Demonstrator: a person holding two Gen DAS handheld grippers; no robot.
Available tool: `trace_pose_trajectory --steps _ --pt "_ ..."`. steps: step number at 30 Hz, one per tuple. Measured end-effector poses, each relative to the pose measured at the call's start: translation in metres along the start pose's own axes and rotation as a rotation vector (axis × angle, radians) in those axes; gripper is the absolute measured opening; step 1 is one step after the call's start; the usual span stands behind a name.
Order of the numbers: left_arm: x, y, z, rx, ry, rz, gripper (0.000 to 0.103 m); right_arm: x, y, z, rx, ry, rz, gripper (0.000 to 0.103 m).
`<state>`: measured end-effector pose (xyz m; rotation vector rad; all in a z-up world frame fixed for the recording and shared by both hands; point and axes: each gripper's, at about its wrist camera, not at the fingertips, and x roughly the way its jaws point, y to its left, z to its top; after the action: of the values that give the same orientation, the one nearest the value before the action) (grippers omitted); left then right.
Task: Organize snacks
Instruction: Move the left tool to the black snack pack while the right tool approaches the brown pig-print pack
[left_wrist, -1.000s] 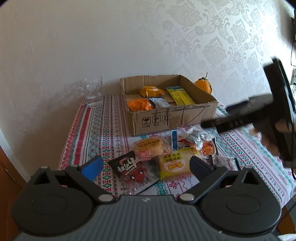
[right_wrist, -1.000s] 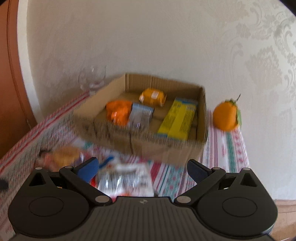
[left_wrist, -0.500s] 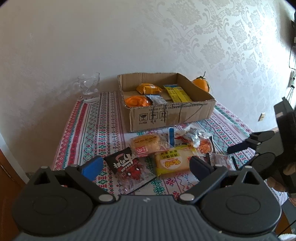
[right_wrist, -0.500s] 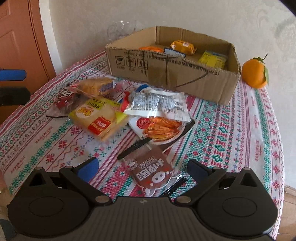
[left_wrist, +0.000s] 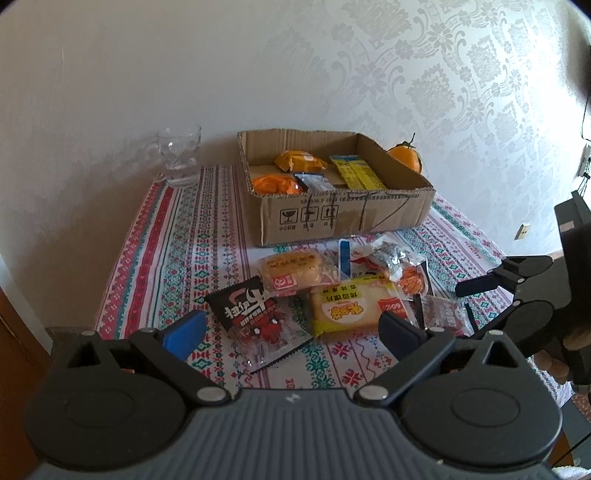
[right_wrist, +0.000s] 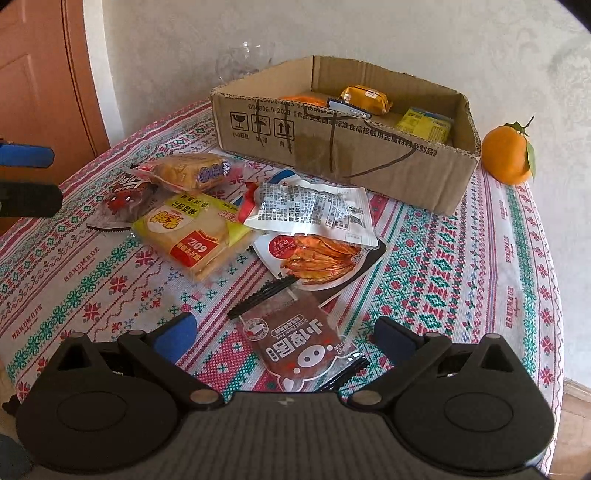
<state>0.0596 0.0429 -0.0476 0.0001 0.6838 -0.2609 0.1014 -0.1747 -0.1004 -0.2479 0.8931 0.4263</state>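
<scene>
both tongs open, empty. r gripper (right_wrist: 284, 336) over pig pack (right_wrist: 299, 343), near table edge, box (right_wrist: 332, 147) far. pack prob light, floppy, slick film; pinch flat across sealed edge.

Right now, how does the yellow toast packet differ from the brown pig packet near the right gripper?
The yellow toast packet is thick and puffy; the brown pig packet lies flat and thin. The yellow one overlaps other snacks in the pile; the brown one lies apart, nearest the right gripper. Both rest on the tablecloth, outside the cardboard box.
</scene>
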Motion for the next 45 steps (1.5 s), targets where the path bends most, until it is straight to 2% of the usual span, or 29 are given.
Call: trace_pose_trajectory --steps 7,14,20,23,29,39,42,44,45 --pt "0.013 0.009 -0.003 -0.028 0.054 0.044 0.1 -0.01 0.025 -0.008 -0.092 0.033 0.081 0.103" --pt "0.041 0.015 0.003 -0.058 0.087 0.033 0.1 -0.012 0.027 -0.012 -0.087 0.005 0.08 0.103" --pt "0.07 0.023 0.002 -0.112 0.102 0.117 0.1 -0.013 0.027 -0.014 -0.085 -0.015 0.08 0.103" --pt "0.081 0.026 0.0 -0.132 0.133 0.125 0.1 -0.015 0.027 -0.016 -0.086 -0.02 0.081 0.103" --pt "0.076 0.029 -0.007 -0.08 0.153 0.197 0.102 -0.015 0.027 -0.016 -0.083 -0.027 0.079 0.103" --pt "0.09 0.025 -0.001 -0.057 0.111 0.154 0.101 -0.017 0.027 -0.019 -0.083 -0.06 0.081 0.103" --pt "0.091 0.022 0.0 -0.071 0.098 0.162 0.094 -0.017 0.026 -0.019 -0.088 -0.07 0.087 0.103" --pt "0.088 0.019 0.0 -0.06 0.085 0.154 0.078 -0.017 0.026 -0.019 -0.092 -0.071 0.091 0.103" --pt "0.086 0.018 0.001 -0.059 0.083 0.153 0.075 -0.017 0.026 -0.018 -0.095 -0.07 0.094 0.103"
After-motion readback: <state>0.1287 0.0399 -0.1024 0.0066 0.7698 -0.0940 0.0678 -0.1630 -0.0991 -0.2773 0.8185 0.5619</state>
